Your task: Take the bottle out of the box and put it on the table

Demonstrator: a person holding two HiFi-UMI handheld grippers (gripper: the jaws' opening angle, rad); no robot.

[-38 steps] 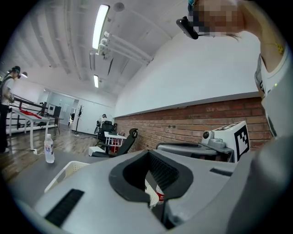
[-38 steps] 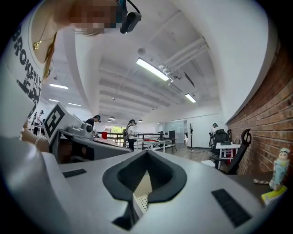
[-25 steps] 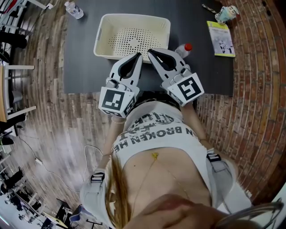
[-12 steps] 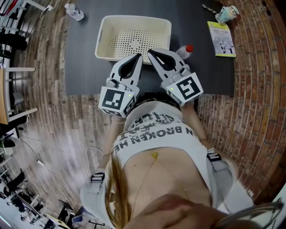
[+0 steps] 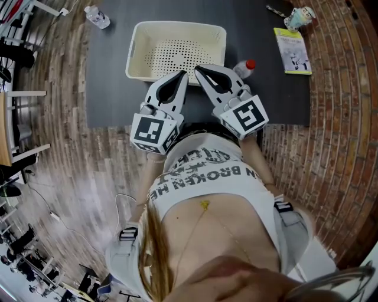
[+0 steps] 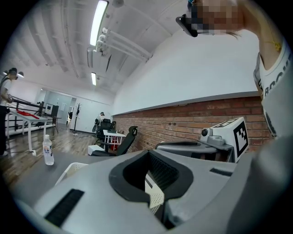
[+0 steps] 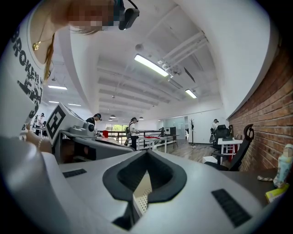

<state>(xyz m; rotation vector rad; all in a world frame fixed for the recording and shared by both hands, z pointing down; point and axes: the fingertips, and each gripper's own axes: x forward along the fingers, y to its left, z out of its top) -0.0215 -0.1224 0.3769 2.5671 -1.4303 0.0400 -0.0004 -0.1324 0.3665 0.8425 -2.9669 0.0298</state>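
The cream perforated box (image 5: pixel 139 50) stands on the dark table (image 5: pixel 106 88) with nothing in it. A bottle with a red cap (image 5: pixel 244 66) lies on the table just right of the box, partly hidden behind my right gripper. My left gripper (image 5: pixel 184 74) and right gripper (image 5: pixel 198 69) hang side by side at the box's near rim, both shut and holding nothing. In the left gripper view the left gripper (image 6: pixel 149 153) has the box's rim (image 6: pixel 75 169) ahead of it on the left. In the right gripper view, the box's holed wall (image 7: pixel 142 187) shows through the right gripper (image 7: pixel 146 151).
A second clear bottle (image 5: pixel 96 15) stands at the table's far left corner and shows upright as the bottle (image 6: pixel 48 151) in the left gripper view. A booklet (image 5: pixel 291 51) and a small figure (image 5: pixel 298 16) lie far right. Brick floor surrounds the table.
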